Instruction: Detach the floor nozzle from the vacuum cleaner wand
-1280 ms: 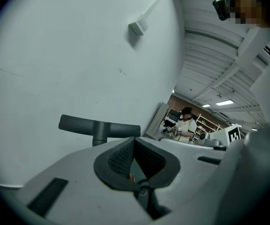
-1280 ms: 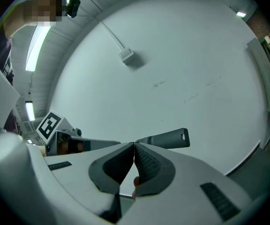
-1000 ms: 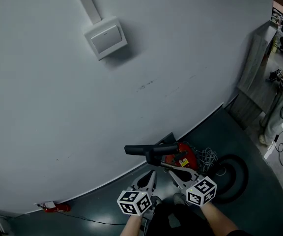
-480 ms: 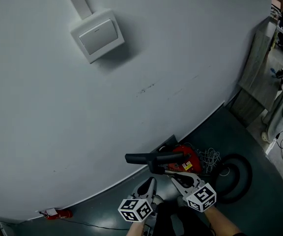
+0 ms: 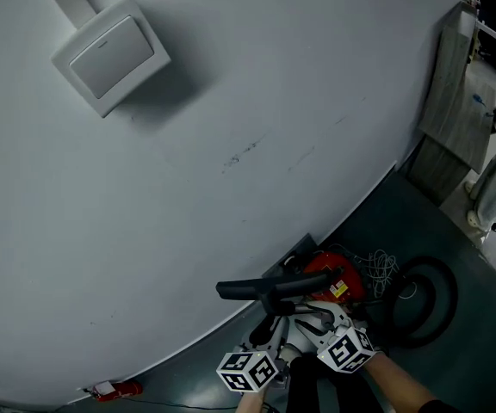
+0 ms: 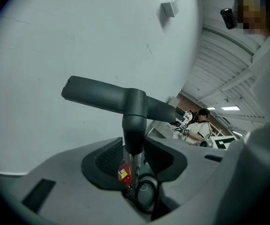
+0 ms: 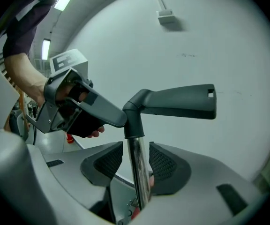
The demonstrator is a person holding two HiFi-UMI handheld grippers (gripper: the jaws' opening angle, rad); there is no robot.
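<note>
A dark grey T-shaped floor nozzle (image 5: 252, 287) (image 6: 108, 96) (image 7: 178, 102) sits on top of a chrome wand (image 7: 138, 172) that rises from a red vacuum body (image 5: 332, 275) by the wall. My left gripper (image 6: 134, 162) (image 5: 269, 332) has its jaws opening, and the nozzle's neck (image 6: 134, 135) stands between its pads. My right gripper (image 7: 136, 165) (image 5: 306, 321) also has its jaws opening. The chrome wand runs between them with a gap on each side. The left gripper (image 7: 74, 108) shows in the right gripper view, just left of the nozzle.
A pale wall (image 5: 231, 101) with a box (image 5: 110, 54) fixed on it stands right behind the vacuum. A black hose (image 5: 424, 304) and loose cable (image 5: 377, 269) lie on the dark floor to the right. A small red thing (image 5: 114, 391) lies by the wall at the left.
Both grippers have sunk towards the wand and gone from shut to spread apart around it. The right gripper has rolled. The head view has tipped, so the wall box sits further left.
</note>
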